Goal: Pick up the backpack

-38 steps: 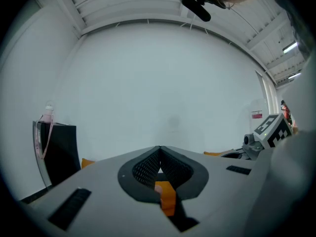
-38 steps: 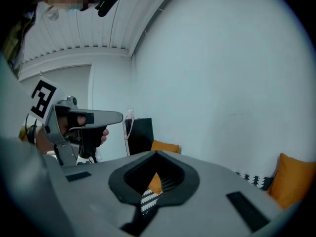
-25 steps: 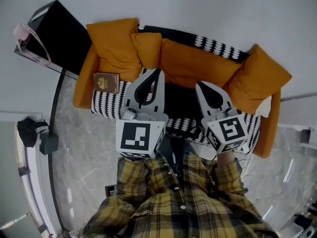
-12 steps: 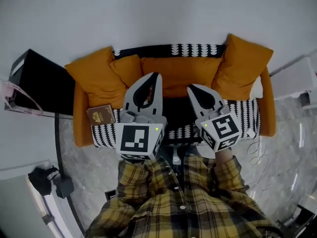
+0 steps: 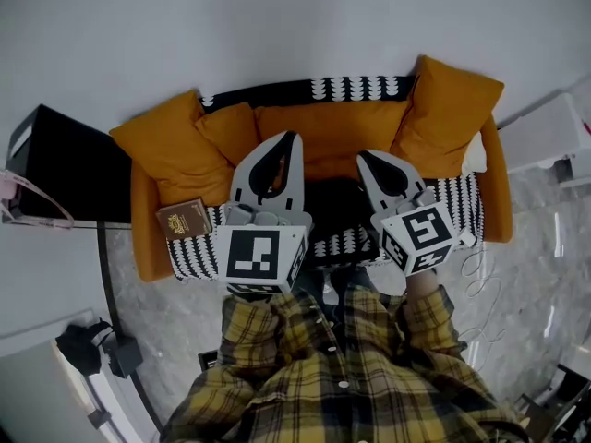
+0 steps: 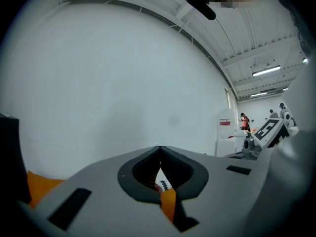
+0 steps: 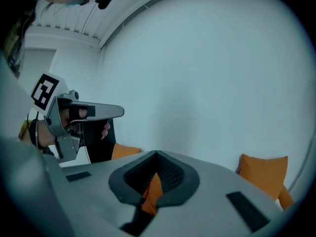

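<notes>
Left gripper (image 6: 159,148) closed; book (image 5: 185,219) head-view only

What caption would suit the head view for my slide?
Closed left tool and closed right tool, held by a person in a yellow plaid shirt, face an orange fabric sofa.

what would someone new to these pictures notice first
The bright orange sofa stands against the white wall, draped with a black-and-white patterned throw. In front of it, the left gripper and right gripper are held side by side, both shut and empty. A yellow plaid shirt fills the head view's bottom.
</notes>
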A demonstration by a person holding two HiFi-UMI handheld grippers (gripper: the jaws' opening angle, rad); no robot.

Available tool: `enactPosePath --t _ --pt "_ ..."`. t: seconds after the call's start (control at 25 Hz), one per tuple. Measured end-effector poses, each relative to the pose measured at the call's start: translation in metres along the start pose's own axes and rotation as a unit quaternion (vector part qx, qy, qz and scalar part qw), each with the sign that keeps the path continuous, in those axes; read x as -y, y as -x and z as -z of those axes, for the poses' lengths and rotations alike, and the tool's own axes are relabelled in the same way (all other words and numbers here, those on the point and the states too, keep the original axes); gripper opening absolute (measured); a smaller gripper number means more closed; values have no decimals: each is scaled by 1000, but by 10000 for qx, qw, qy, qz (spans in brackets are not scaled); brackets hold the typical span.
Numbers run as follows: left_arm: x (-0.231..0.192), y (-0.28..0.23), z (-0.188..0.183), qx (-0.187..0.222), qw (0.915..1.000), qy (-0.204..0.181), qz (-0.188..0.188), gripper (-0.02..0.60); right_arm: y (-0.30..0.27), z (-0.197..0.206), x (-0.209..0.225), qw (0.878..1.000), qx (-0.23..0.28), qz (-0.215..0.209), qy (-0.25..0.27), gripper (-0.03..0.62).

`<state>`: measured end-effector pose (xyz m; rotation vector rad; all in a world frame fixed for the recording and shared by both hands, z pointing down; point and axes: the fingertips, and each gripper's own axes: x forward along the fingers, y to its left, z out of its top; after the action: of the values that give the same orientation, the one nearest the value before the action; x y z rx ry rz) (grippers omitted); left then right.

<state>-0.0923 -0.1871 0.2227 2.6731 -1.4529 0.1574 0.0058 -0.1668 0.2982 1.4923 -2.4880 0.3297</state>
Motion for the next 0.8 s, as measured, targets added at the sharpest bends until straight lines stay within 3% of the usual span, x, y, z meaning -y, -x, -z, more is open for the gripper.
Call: enactPosePath --t 0.36,0.8 --pt "-4 -2 34 -335 9993 167 -16 17 -11 24 2 9995 -305 -30 -40 15" --pt "-22 -1 141 -1238 9904 555 -277 17 -34 106 5 9941 -1050 -266 -82 15"
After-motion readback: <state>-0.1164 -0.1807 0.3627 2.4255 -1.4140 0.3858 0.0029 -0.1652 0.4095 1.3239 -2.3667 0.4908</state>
